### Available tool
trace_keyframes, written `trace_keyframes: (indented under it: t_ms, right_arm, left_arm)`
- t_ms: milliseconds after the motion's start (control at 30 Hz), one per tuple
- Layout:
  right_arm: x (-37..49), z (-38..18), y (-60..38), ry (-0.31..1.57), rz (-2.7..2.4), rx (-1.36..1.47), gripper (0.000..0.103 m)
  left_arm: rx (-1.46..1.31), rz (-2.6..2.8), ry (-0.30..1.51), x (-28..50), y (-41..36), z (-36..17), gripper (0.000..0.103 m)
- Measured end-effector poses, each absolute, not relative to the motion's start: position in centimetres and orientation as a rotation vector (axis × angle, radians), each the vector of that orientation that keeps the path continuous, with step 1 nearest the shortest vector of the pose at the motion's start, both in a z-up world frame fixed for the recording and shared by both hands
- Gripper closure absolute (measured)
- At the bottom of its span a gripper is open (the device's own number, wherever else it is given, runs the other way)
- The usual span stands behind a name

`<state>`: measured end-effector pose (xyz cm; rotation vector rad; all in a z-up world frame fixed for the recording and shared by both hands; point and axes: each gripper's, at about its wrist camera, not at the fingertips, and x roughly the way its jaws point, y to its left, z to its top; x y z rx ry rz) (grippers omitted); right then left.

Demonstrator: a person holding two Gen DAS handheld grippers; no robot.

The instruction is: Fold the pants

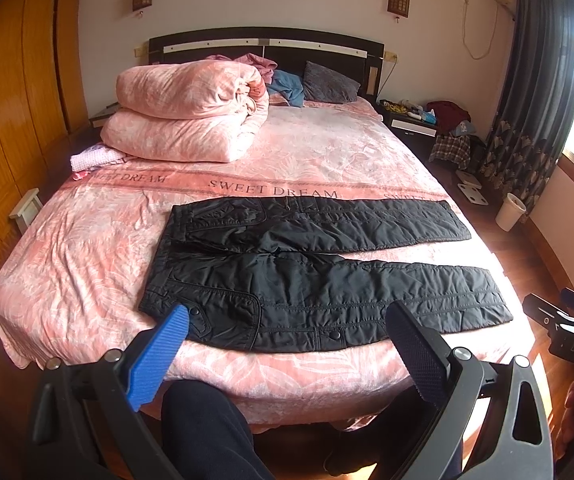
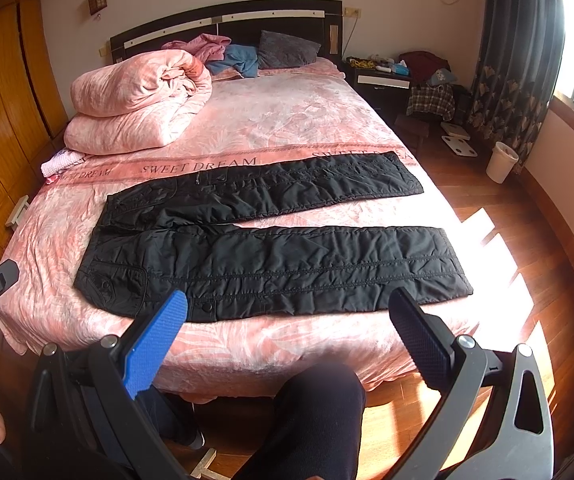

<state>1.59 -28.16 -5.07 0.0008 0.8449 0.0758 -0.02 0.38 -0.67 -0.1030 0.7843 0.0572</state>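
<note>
pants [image 1: 307, 272]: black quilted pr, spread flat across near end of bed [image 1: 87, 248], waistband at 9 o'clock, both legs running to 3 o'clock w/ a strip of sheet showing between them
left gripper [image 1: 287, 320]: fingers spread wide, holding nothing; hovers off the bed's near edge
left fingers vs pants: blue pad [image 1: 159, 360] tip overlaps waistband corner in view, black pad [image 1: 419, 352] tip by near leg's lower edge; contact can't tell
right gripper [image 2: 287, 312]: fingers wide apart, empty; also short of the bed
right fingers vs pants: blue pad [image 2: 155, 344] tip at near leg's thigh hem, black pad [image 2: 419, 340] just below the cuff end, at 5 o'clock of it
quilt [image 1: 191, 112]: pink, folded, at 11 o'clock of the pants, well apart
person: dark-clad knee [image 2: 319, 408] at 6 o'clock, betw. right fingers
</note>
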Motion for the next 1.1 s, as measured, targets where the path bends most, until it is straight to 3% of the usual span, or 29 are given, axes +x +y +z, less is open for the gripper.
trace_keyframes:
  t_ms: [1100]
  right_arm:
    - [1.4, -5.6, -28.1, 0.859, 0.077, 0.001, 0.002]
  left_arm:
    - [-0.108, 0.067, 0.782, -0.2, 1.6, -0.8, 0.004]
